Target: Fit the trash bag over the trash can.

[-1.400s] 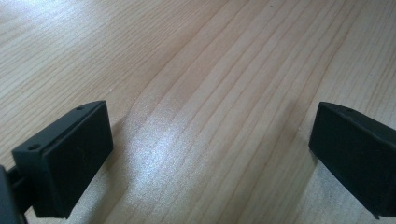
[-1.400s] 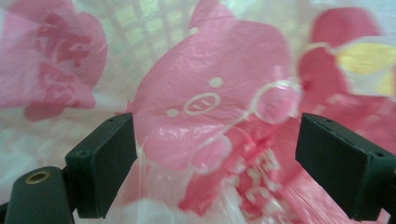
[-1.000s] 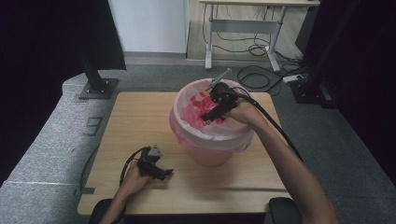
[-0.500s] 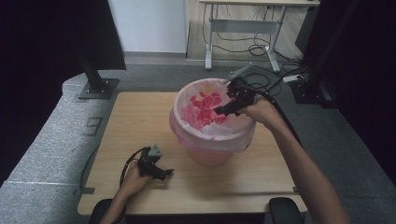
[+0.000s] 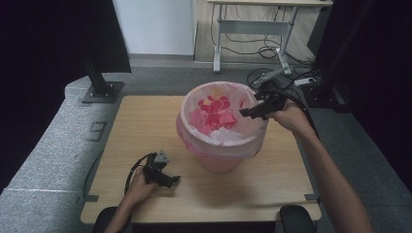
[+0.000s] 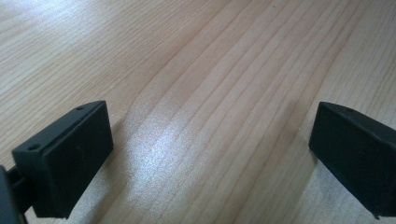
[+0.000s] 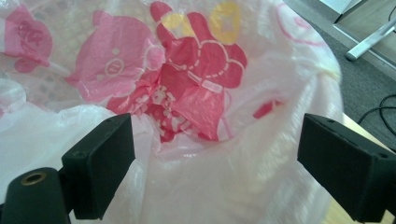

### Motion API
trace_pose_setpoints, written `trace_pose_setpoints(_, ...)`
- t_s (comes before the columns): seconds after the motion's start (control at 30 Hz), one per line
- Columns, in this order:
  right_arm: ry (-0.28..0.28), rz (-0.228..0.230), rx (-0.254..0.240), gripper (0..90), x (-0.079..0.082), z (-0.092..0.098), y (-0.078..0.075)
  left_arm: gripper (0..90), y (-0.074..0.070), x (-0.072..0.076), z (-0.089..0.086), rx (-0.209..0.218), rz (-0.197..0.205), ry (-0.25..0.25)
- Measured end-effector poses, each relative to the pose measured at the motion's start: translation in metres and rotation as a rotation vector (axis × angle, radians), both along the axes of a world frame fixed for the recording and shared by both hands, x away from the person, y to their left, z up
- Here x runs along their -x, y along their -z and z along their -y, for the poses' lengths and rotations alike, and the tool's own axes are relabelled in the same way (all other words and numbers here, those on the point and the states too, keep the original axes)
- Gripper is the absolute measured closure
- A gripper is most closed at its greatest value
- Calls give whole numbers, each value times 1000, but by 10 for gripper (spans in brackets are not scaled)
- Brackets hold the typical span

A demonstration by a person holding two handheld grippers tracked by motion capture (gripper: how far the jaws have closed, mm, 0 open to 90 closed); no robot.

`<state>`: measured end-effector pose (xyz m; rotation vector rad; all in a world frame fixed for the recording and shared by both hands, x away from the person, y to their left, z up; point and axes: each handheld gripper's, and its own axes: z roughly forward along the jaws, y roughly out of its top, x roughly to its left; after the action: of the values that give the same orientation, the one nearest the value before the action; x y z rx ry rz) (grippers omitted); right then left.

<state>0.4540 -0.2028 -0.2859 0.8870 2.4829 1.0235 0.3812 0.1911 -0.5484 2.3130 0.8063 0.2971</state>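
Observation:
A pink bin (image 5: 221, 158) stands on the wooden table (image 5: 145, 116), lined with a white plastic bag printed with pink and red pigs (image 5: 214, 114) (image 7: 187, 93). My right gripper (image 5: 245, 112) (image 7: 215, 163) hovers over the bin's right rim, open, jaws wide apart with nothing between them; the bag's folded edge (image 7: 224, 186) lies just below. My left gripper (image 5: 172, 180) (image 6: 210, 154) rests low over the table near its front left edge, open, with bare wood between its jaws.
A black monitor stand (image 5: 99, 90) sits off the table's back left corner. A desk frame and cables (image 5: 252, 53) lie on the floor behind. A grey padded ledge (image 5: 48, 145) runs along the table's left side.
My right gripper has moved from inside the bin's mouth out to the right, above the rim, still open. The left gripper has stayed put.

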Motion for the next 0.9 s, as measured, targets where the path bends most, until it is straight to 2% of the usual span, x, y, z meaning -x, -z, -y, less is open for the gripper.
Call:
trace_pose_setpoints(0.63,101,2,-71,103,17,60,4,0,0,0,1,3,-1,-10)
trace_pose_setpoints(0.9,150,-2,-39,105,27,83,17,0,0,0,1,3,-1,-12)
